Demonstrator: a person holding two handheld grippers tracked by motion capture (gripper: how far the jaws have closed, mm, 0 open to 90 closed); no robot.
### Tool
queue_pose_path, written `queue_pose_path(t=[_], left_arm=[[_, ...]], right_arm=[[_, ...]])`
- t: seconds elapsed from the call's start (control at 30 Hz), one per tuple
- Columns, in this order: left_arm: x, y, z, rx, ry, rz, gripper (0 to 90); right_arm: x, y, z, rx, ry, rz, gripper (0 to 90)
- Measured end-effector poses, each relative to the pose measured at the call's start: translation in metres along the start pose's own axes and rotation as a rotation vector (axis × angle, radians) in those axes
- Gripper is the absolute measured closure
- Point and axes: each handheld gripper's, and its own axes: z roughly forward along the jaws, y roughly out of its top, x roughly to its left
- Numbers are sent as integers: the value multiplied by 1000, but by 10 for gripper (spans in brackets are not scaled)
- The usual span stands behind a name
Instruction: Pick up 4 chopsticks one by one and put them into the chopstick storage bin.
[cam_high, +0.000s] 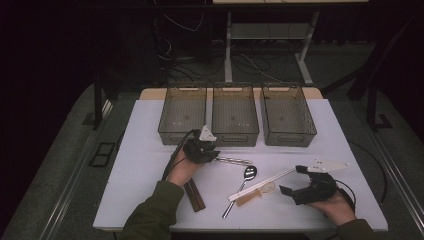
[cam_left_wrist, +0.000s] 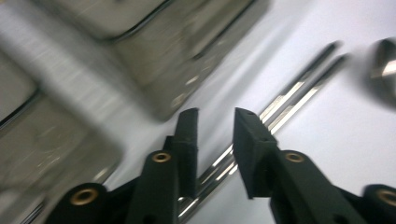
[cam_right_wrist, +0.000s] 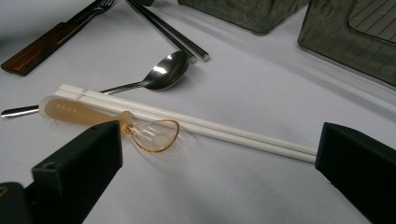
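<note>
My left gripper (cam_high: 216, 156) is just in front of the middle bin, with a pair of metal chopsticks (cam_high: 234, 160) running out to its right on the white table. In the left gripper view the jaws (cam_left_wrist: 215, 116) stand a little apart, and the metal chopsticks (cam_left_wrist: 299, 86) lie on the table in the gap with the pads off them. My right gripper (cam_high: 291, 180) rests near the table's front right, wide open. In the right gripper view, white chopsticks (cam_right_wrist: 187, 121) and an amber see-through spoon (cam_right_wrist: 154, 133) lie between its spread jaws (cam_right_wrist: 217, 135).
Three smoky plastic bins (cam_high: 235, 117) stand in a row at the back of the table (cam_high: 150, 150). A metal spoon (cam_high: 246, 176) lies mid-table beside the white chopsticks (cam_high: 260, 183). Wooden-handled cutlery (cam_high: 195, 195) lies by the left forearm. The floor beyond holds cables and a desk frame.
</note>
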Motion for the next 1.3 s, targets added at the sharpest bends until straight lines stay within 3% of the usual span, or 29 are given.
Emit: queue_pose_path(t=[0.13, 0.43, 0.7, 1.03, 1.3], left_arm=[[-12, 9, 8, -20, -92, 39, 572], [-30, 25, 32, -19, -178, 126, 565], [-32, 24, 46, 18, -195, 146, 608], [-31, 25, 50, 3, -211, 134, 699], [-30, 29, 54, 3, -205, 118, 719]], right_arm=[[0, 0, 0, 0, 1, 1, 8], [0, 0, 0, -1, 3, 1, 8], [-1, 0, -1, -3, 8, 2, 8], [0, 0, -1, -2, 7, 1, 8], [0, 0, -1, -4, 8, -1, 8]])
